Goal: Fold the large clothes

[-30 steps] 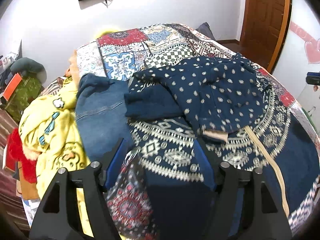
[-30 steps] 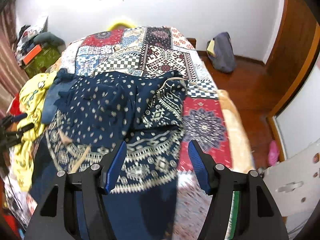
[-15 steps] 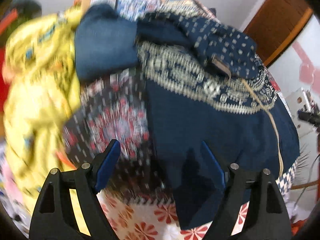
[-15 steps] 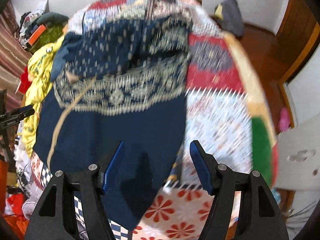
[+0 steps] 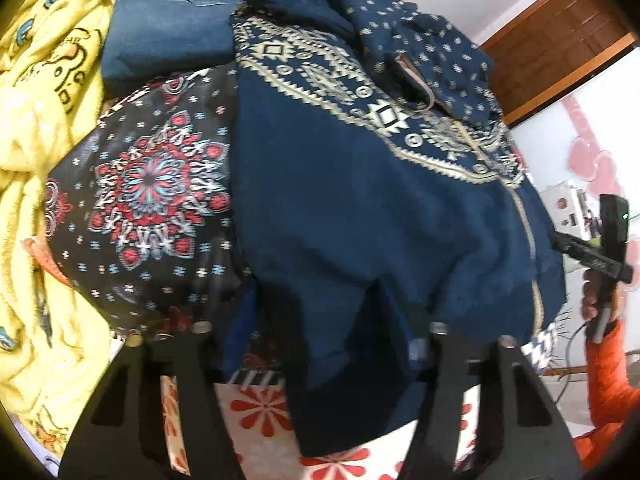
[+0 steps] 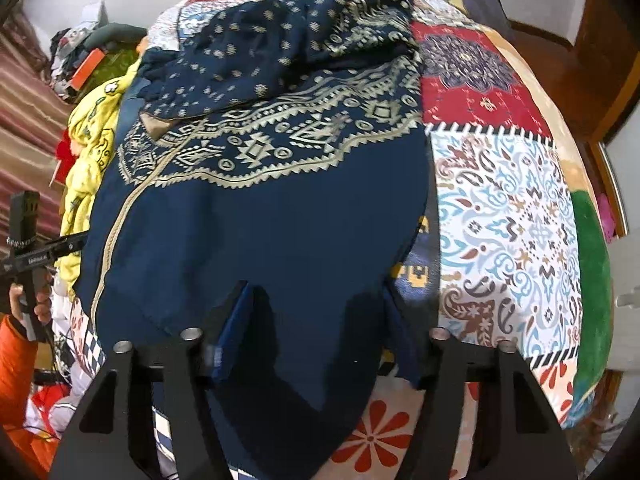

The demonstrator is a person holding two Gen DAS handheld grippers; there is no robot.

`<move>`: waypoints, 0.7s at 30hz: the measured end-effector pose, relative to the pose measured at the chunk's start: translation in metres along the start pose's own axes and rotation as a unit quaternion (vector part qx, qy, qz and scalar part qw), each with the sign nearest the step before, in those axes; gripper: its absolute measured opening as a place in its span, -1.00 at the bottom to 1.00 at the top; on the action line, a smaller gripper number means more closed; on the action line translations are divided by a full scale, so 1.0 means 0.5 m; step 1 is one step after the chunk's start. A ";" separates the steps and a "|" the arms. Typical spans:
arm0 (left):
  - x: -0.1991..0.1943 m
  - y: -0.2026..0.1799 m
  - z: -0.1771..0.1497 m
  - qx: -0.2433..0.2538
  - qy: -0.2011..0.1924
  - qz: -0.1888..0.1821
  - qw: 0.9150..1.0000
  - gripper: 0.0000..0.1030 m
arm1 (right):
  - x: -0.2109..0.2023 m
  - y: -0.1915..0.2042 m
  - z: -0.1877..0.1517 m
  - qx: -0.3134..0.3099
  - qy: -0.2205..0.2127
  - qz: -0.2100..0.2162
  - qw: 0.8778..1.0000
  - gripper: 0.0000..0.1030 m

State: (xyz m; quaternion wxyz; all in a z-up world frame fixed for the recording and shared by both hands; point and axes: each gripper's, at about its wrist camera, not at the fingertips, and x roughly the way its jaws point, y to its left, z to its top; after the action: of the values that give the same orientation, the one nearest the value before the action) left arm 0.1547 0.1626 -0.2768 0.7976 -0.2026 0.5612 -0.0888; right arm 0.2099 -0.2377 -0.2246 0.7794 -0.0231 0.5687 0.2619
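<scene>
A large navy garment (image 5: 352, 200) with a gold patterned band lies spread on the bed, its plain hem hanging over the near edge; it also shows in the right wrist view (image 6: 272, 232). Its dotted upper part (image 6: 256, 44) is bunched at the far end. My left gripper (image 5: 320, 316) is open, its fingers straddling the hem near the left corner. My right gripper (image 6: 316, 304) is open, its fingers straddling the hem near the right corner. The fingertips are partly hidden by cloth.
A patchwork bedspread (image 6: 504, 200) covers the bed. A black mandala-print cloth (image 5: 152, 200), folded jeans (image 5: 168, 20) and a yellow blanket (image 5: 36, 120) lie at the left. A wooden door (image 5: 556, 36) stands behind. The other gripper's handle shows at the right (image 5: 600, 256).
Both grippers dropped from above the bed and moved in close to the garment's hanging hem, now straddling it. The jaws stayed open.
</scene>
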 end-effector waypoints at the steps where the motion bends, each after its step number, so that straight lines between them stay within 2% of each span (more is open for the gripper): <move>1: -0.004 -0.004 0.001 0.004 -0.002 -0.005 1.000 -0.15 | 0.000 0.003 0.000 -0.004 -0.004 -0.004 1.000 -0.27; 3: -0.009 -0.023 0.002 0.024 -0.009 -0.004 1.000 -0.40 | 0.001 0.007 0.005 -0.010 -0.012 -0.011 1.000 -0.57; 4: -0.012 -0.033 0.003 0.033 -0.013 0.001 0.999 -0.60 | 0.000 0.006 0.008 -0.012 -0.016 -0.010 1.000 -0.64; 5: -0.016 -0.043 0.007 0.043 -0.018 0.008 0.999 -0.72 | -0.005 0.009 0.013 -0.016 -0.024 -0.006 1.000 -0.68; 7: -0.027 -0.058 0.018 0.055 -0.028 0.015 0.998 -0.79 | -0.016 0.010 0.023 -0.020 -0.036 -0.001 0.999 -0.82; 11: -0.073 -0.077 0.057 0.060 -0.067 -0.003 0.996 -0.86 | -0.051 0.016 0.052 -0.027 -0.068 0.021 0.997 -0.84; 13: -0.093 -0.079 0.075 0.062 -0.088 -0.009 0.994 -0.88 | -0.072 0.029 0.076 -0.041 -0.086 0.016 0.995 -0.86; 21: -0.183 -0.088 0.214 0.038 -0.176 -0.038 0.983 -0.89 | -0.113 0.046 0.196 -0.055 -0.149 0.019 0.987 -0.86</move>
State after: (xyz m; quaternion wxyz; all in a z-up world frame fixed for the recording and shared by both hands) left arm 0.2258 0.1804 -0.1487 0.8872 -0.2060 0.3999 -0.1026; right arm 0.2734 -0.2068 -0.1336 0.8478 -0.0158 0.4315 0.3080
